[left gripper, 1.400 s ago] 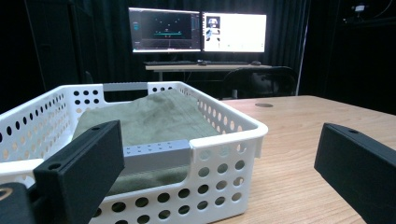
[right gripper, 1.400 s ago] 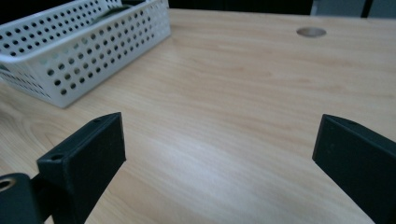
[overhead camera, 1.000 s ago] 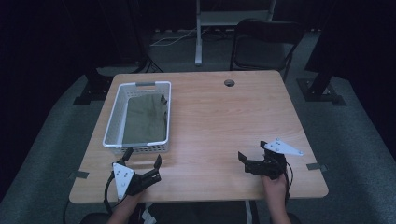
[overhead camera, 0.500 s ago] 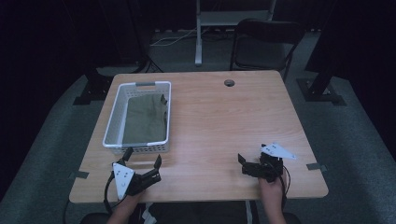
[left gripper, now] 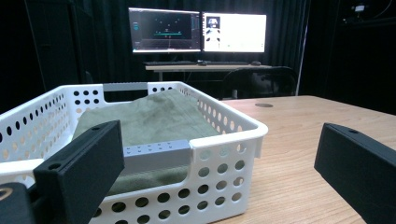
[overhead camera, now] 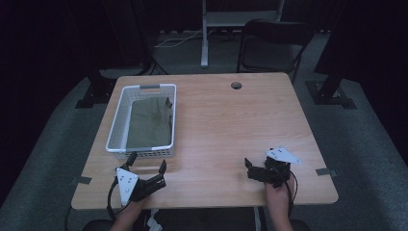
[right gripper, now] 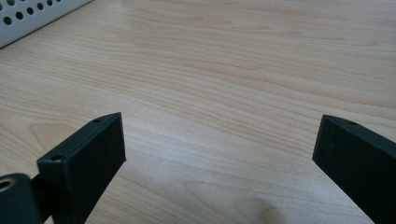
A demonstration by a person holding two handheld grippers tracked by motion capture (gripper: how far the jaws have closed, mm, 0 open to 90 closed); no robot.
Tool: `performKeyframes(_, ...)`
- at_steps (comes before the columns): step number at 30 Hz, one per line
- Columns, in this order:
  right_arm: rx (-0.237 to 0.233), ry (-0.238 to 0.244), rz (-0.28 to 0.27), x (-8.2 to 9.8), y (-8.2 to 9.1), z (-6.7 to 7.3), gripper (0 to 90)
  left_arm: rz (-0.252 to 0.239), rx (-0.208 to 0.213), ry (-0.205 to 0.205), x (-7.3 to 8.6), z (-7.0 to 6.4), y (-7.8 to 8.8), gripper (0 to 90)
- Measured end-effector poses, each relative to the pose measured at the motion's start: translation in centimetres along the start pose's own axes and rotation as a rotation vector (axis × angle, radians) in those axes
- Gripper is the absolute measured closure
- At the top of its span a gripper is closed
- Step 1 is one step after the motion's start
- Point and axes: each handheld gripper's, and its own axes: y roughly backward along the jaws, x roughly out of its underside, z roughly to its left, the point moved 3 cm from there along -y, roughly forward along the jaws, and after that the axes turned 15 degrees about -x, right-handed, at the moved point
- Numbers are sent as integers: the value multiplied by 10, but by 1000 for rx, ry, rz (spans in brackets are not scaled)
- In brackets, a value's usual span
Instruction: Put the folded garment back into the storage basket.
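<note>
A white perforated basket stands on the left half of the wooden table, and a folded olive-green cloth lies inside it. Just in front of the basket's near wall, my left gripper rests open and empty. In the left gripper view the basket and the cloth sit straight ahead between the wide-apart jaws of the left gripper. My right gripper is held near the table's front right, open and empty, pointing left. In its own view the right gripper looks down on bare wood.
A round cable hole is at the table's far edge. A black chair stands behind the table. Two lit monitors sit on a far desk. A corner of the basket shows at the upper left.
My right gripper has drifted slightly toward the front edge and left. The left gripper, basket and cloth have not moved.
</note>
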Motion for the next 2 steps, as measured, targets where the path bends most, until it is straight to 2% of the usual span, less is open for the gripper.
performKeyframes(2, 5, 6, 3, 0, 0, 0, 24, -2, -1, 1, 0, 0, 0, 27)
